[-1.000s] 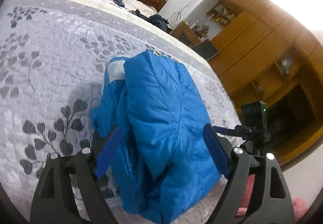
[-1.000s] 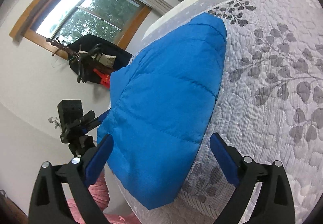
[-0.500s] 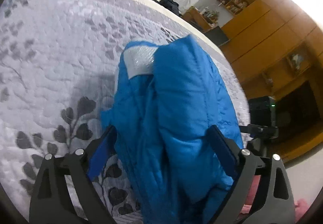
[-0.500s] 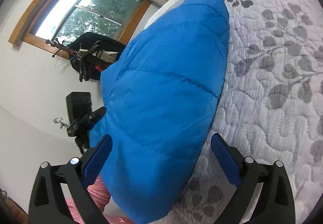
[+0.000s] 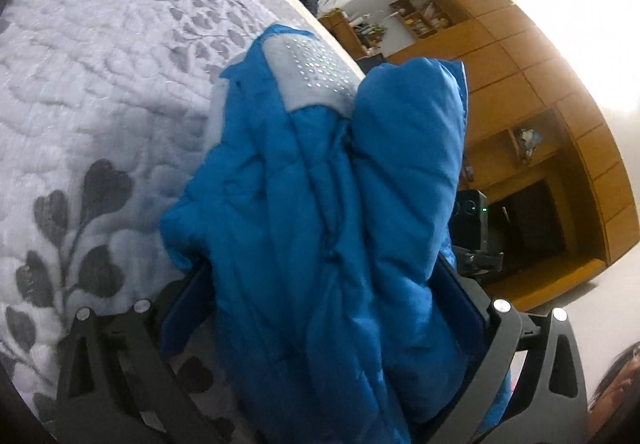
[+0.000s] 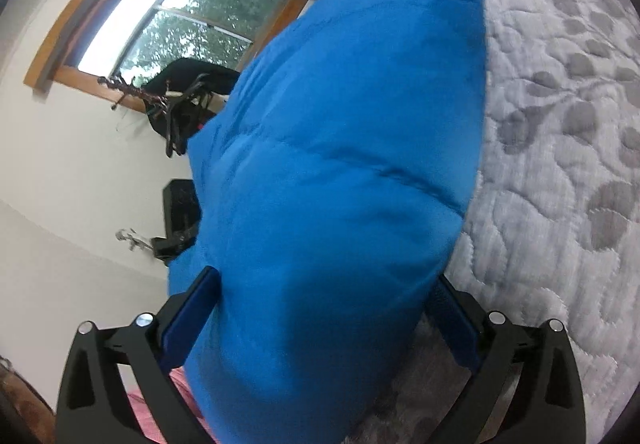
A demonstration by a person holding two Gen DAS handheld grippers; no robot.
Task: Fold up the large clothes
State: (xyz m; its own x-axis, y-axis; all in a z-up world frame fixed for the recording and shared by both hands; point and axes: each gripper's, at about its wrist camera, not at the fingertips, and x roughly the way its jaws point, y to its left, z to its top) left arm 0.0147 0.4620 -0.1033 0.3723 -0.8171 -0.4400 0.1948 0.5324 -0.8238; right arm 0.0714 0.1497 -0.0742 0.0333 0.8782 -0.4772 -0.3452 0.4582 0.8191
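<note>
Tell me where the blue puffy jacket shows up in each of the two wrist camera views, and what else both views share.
Left wrist view: the blue puffy jacket fills the centre, from mid-frame to the bottom edge, between the open left gripper fingers.
Right wrist view: it fills the centre, from the top edge to the bottom, between the open right gripper fingers.
Shared landmark: the grey leaf-patterned quilt, left of the jacket in the left view, right of it in the right view.

No readable text, label, brand, number or sign shows in either wrist view.
</note>
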